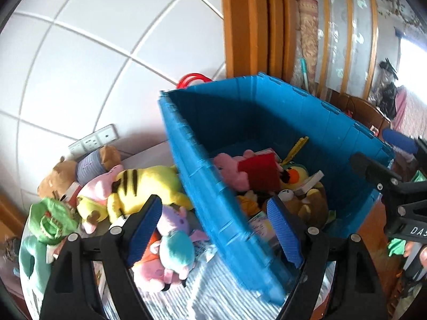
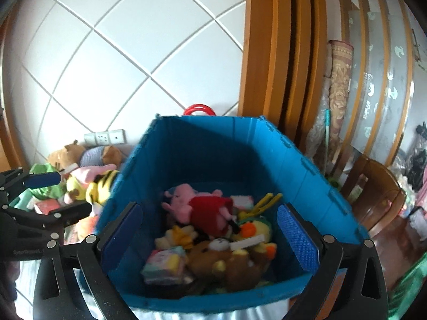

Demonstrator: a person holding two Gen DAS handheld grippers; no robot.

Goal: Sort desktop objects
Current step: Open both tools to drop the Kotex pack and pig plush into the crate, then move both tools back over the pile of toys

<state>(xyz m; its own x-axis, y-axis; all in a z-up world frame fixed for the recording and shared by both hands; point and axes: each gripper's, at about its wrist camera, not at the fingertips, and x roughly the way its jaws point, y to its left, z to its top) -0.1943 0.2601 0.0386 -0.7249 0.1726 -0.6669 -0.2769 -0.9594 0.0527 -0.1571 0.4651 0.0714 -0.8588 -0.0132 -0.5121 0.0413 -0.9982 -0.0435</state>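
Both claws are wide open and holding nothing. Right claw (image 2: 209, 233) hangs over the blue bin (image 2: 307, 176), pink pig plush (image 2: 186, 202) right ahead inside it. Left claw (image 1: 213, 226) straddles the bin's near wall, yellow tiger plush (image 1: 144, 186) just beyond its left finger

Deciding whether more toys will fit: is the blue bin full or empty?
Partly full. Plush toys cover the blue bin's bottom; its walls rise bare above them.
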